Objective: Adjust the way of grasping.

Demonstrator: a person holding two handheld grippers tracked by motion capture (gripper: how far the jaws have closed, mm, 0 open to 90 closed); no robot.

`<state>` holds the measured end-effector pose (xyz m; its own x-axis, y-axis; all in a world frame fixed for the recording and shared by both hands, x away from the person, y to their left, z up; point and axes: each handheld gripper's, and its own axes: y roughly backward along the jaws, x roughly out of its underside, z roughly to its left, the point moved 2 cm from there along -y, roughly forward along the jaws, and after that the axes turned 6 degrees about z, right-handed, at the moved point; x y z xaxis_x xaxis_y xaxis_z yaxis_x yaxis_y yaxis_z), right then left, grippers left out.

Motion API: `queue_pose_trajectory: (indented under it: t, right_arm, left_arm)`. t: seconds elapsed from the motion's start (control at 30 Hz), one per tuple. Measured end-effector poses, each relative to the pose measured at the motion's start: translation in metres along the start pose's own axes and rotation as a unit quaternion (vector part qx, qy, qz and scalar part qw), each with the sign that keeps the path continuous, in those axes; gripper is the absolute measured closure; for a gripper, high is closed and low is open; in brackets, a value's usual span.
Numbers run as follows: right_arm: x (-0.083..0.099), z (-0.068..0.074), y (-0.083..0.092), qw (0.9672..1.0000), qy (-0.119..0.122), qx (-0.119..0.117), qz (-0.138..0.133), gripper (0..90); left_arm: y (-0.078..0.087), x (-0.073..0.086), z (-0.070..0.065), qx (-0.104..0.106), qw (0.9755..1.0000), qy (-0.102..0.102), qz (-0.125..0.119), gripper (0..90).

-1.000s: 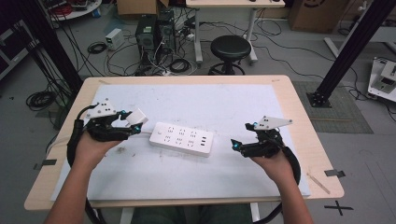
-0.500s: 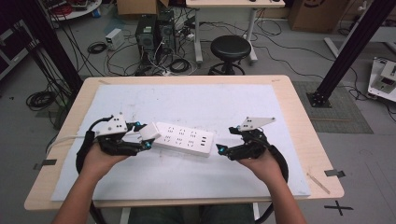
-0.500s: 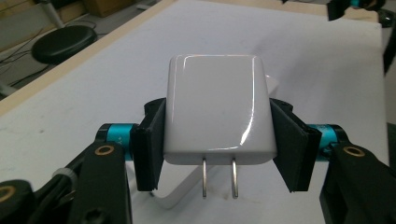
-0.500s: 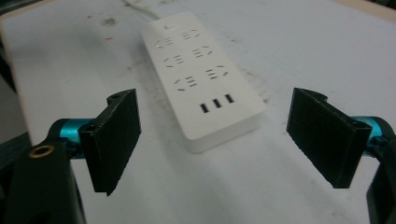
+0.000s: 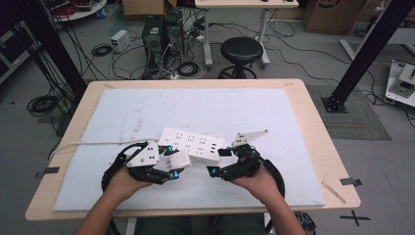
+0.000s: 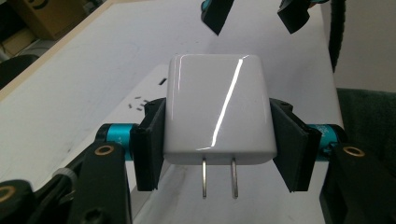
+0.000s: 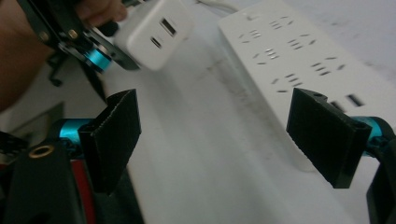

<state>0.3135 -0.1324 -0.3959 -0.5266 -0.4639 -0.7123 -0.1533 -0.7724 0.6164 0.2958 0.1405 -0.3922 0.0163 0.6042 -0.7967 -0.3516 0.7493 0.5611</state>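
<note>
A white mat is covering the table. The left tool is gripping a glossy white two-pronged charger. The right tool is gaping wide beside the power strip.

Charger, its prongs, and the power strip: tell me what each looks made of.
Charger: glossy white plastic, by the sharp light streak across its smooth face. It sits clamped in the left gripper.
Prongs: bare metal, flat and dull silver.
Power strip: white plastic, seemingly more matte; no strong highlights show, though that view is blurred.
</note>
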Motion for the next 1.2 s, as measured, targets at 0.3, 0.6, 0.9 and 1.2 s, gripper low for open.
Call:
queue_pose_trajectory:
  t: [0.3,0.6,0.9,1.2]
  right_arm:
    - [0.005,0.001,-0.012,0.9939,-0.062,-0.087,-0.029,18.0]
    - [0.008,0.002,-0.023,0.9878,-0.083,-0.127,-0.034,19.7]
    - [0.010,-0.002,-0.036,0.9804,-0.099,-0.162,-0.053,29.6]
    - [0.009,0.000,-0.037,0.9737,-0.097,-0.198,-0.058,49.2]
  left_arm:
    - [-0.012,-0.011,-0.018,-0.019,0.9976,-0.066,0.000,42.5]
    - [-0.021,-0.017,-0.027,-0.016,0.9956,-0.092,-0.001,42.5]
    - [-0.026,-0.024,-0.030,-0.022,0.9939,-0.108,-0.004,42.5]
    - [-0.028,-0.027,-0.033,-0.027,0.9913,-0.129,-0.002,42.5]
